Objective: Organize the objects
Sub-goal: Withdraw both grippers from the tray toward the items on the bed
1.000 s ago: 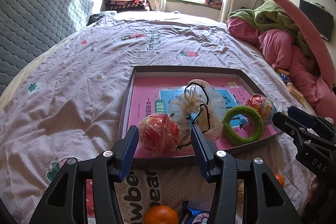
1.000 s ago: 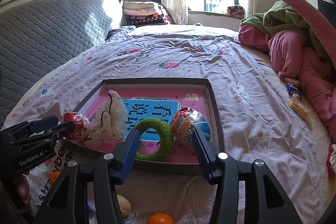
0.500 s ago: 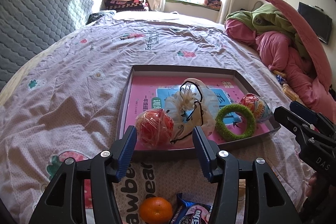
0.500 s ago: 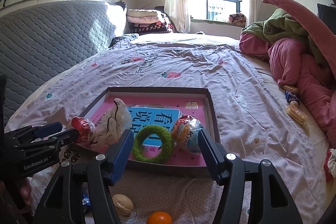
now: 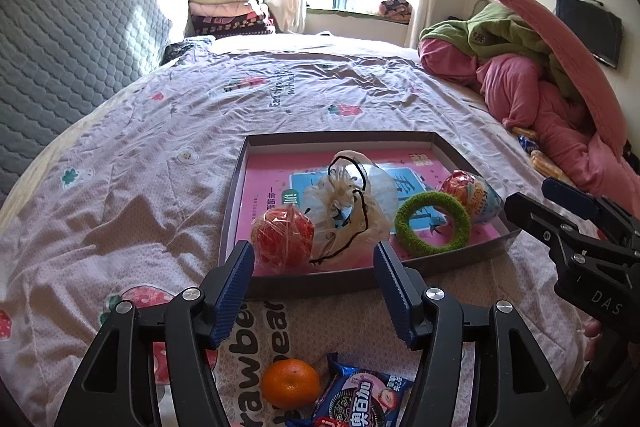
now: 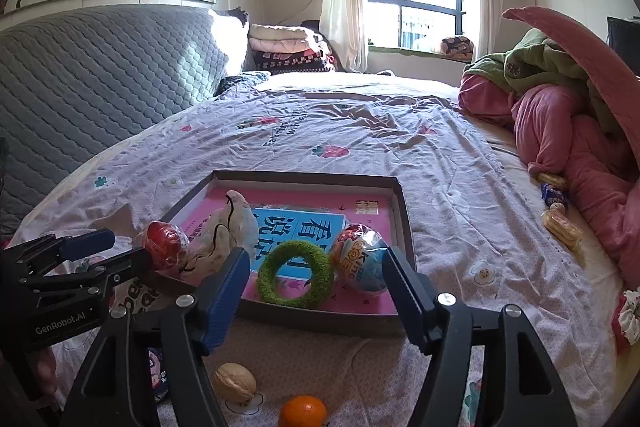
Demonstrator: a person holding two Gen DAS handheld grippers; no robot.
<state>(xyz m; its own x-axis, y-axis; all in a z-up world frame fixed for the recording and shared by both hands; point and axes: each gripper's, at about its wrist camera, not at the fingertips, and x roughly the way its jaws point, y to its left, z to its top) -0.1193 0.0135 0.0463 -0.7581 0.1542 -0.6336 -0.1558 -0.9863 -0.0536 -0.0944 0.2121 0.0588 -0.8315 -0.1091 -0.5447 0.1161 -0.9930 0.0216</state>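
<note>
L gripper (image 5: 314, 267) and R gripper (image 6: 314, 273) both hang just before the near wall of the tray (image 5: 336, 281) on the bed (image 5: 160, 155); jaws of both have just been opening, nothing between them; in the tray lie red ball (image 5: 282, 233), drawstring pouch (image 5: 348, 203), green ring (image 5: 432, 223), foil egg (image 5: 470, 197); orange (image 5: 290, 383) and cookie pack (image 5: 362, 397) stay on the sheet nearer the camera, outside the tray.

Black gripper (image 5: 314, 291) frames, ribbed blue pads (image 5: 236, 291), silver screws.
</note>
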